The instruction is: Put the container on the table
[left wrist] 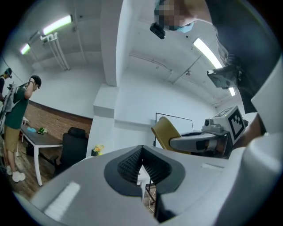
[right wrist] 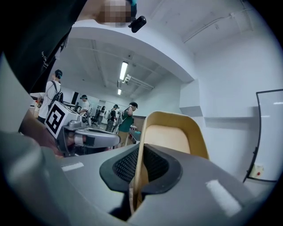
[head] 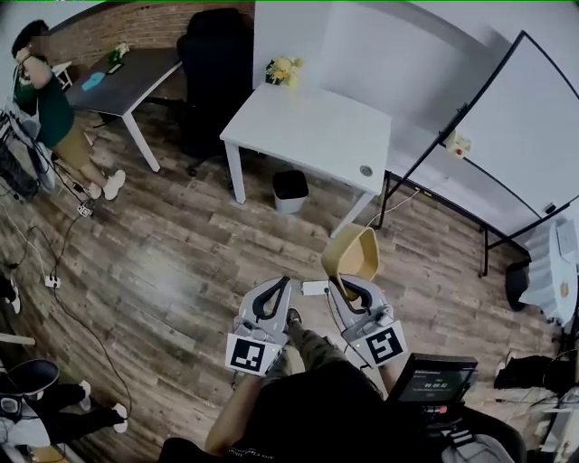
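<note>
While my right gripper [head: 351, 286] pinches the container [head: 351, 253] mid-frame, left gripper [head: 279, 288] pressed together empty, the upper-centre table [head: 317, 136] looks unreached.

Smooth, matt mustard plastic for the container [head: 351, 253]. Matt grey plastic shells on the left gripper [left wrist: 142, 167] and the right gripper [right wrist: 140, 165], with ribbed black rubber pads [right wrist: 125, 165]. Wood planks with slight sheen for the floor [head: 181, 262]. Smooth white top on the far table [head: 317, 127]. Rough brick on the far left wall [head: 118, 27].

You're facing a black office chair [head: 214, 68], a small bin [head: 289, 190] on the wooden floor [head: 181, 262], a whiteboard [head: 529, 122], and possibly flowers [head: 283, 70].
</note>
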